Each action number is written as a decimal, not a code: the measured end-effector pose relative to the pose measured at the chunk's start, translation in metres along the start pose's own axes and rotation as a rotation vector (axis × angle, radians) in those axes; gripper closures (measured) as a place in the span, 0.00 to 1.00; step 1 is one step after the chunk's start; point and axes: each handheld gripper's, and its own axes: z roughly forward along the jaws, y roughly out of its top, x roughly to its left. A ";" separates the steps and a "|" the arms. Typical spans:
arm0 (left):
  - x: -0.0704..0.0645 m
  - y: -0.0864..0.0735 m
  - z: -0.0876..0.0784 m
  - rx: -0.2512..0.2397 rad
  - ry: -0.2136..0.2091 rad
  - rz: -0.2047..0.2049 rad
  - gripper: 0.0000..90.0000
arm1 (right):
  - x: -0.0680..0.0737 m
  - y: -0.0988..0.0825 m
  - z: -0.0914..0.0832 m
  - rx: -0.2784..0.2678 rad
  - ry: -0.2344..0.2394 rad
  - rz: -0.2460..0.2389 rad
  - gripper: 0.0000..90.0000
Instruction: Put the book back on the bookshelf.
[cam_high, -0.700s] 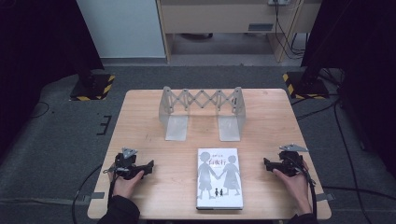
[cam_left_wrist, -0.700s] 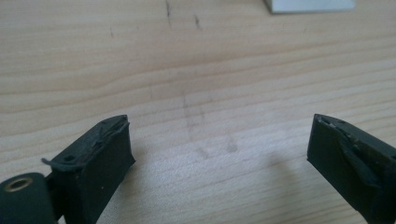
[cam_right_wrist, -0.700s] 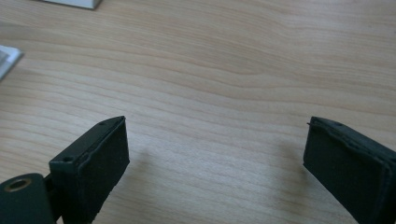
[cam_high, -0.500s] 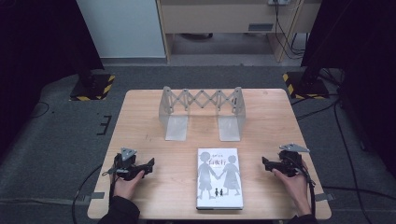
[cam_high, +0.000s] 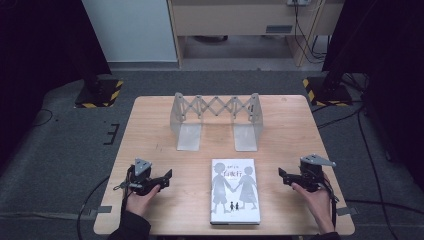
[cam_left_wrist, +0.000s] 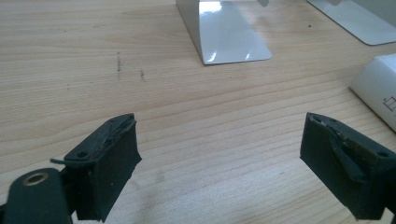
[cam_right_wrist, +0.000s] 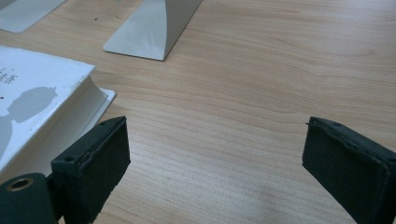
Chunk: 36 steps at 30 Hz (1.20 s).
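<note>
Beside the right hand-held gripper (cam_right_wrist: 215, 154), the book (cam_right_wrist: 37, 102) lies partly cut off.

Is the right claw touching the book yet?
Apart. In the high view, bare table lies between the right claw and the book. The right gripper view shows its open jaws over bare wood beside the book.

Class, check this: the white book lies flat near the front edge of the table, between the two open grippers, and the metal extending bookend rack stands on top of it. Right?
Not quite. The rack does not stand on the book; the high view shows it on the bare table behind the book, apart from it. The rest holds: left gripper and right gripper open, flanking the book.
</note>
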 end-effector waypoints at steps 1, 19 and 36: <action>0.000 0.000 0.000 -0.001 -0.001 0.003 0.12 | 0.000 0.000 0.000 -0.004 0.000 -0.001 0.09; -0.019 0.002 -0.003 -0.029 -0.069 0.004 0.14 | 0.010 0.007 -0.008 -0.048 0.041 0.001 0.09; -0.055 0.001 0.006 -0.018 -0.138 0.055 0.16 | 0.042 0.010 -0.002 -0.055 0.122 -0.039 0.10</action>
